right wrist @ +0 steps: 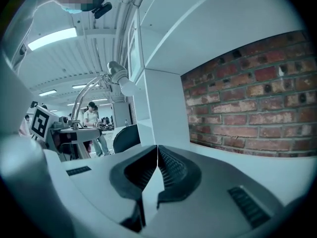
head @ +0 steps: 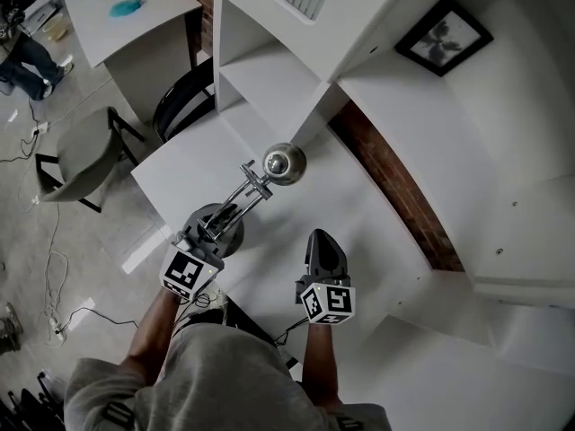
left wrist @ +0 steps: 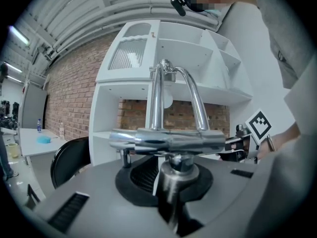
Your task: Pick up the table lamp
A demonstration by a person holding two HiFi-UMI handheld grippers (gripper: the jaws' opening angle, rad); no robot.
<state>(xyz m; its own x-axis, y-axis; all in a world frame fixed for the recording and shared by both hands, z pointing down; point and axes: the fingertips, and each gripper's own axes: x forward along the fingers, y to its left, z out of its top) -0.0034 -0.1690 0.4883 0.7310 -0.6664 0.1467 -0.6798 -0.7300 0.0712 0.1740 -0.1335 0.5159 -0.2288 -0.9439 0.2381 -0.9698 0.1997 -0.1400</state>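
Grips the table lamp (head: 255, 183) by its chrome post in the clenched left hand-held gripper (left wrist: 174, 181), base directly beneath those jaws over the white surface (head: 269, 260), holds the right hand-held gripper (right wrist: 156, 155) shut and empty alongside, and seemingly calls next for a steady, upright lift.

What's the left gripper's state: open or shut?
Shut on the lamp: the left gripper has its fingers pressed against the chrome post from both sides.
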